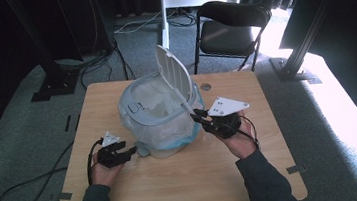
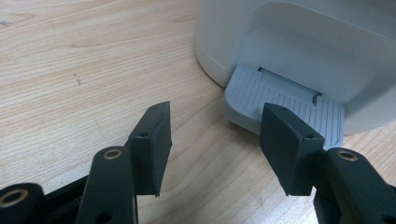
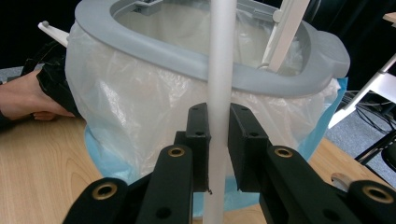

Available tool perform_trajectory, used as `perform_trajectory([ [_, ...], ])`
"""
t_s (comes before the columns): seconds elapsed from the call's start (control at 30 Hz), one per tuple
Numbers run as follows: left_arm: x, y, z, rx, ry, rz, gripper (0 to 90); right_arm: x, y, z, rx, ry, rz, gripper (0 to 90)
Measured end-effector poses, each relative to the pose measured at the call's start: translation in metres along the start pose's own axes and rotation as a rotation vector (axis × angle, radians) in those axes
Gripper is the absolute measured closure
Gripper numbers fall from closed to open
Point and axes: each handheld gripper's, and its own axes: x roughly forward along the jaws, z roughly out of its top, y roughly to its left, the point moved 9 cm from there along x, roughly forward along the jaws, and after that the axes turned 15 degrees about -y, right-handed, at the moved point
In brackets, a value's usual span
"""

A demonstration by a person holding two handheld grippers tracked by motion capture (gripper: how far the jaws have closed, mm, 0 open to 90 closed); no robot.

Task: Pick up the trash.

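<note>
Mid-desk [image 1: 125,186]: small pedal bin [image 1: 160,115], lid [image 1: 173,71] up, lined with a clear bag [image 3: 140,107] (nothing visible inside). Right tool [image 3: 218,140] clamped on the bin's thin white bar [image 3: 219,70]. Left tool [image 2: 212,144] agape, holding nothing, just before the bin's pedal [image 2: 280,100].

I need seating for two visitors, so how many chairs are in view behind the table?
1. A black folding chair stands on the carpet beyond the far edge of the light wooden table, toward the right. The dark curtained areas on both sides could hide others.
</note>
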Motion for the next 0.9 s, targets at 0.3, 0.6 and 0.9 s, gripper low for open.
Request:
perform_trajectory([
  [0.3, 0.0, 0.0, 0.0, -0.001, -0.001, -0.001, 44.1, 0.003, -0.004, 0.016, 0.007, -0.015, 0.006, 78.8],
  [0.6, 0.0, 0.0, 0.0, -0.002, -0.001, -0.001, 44.0, 0.01, -0.004, 0.029, -0.009, -0.017, 0.02, 78.8],
  [0.9, 0.0, 0.0, 0.0, -0.003, -0.001, -0.002, 44.0, 0.018, -0.006, 0.038, -0.003, -0.014, 0.038, 78.9],
])
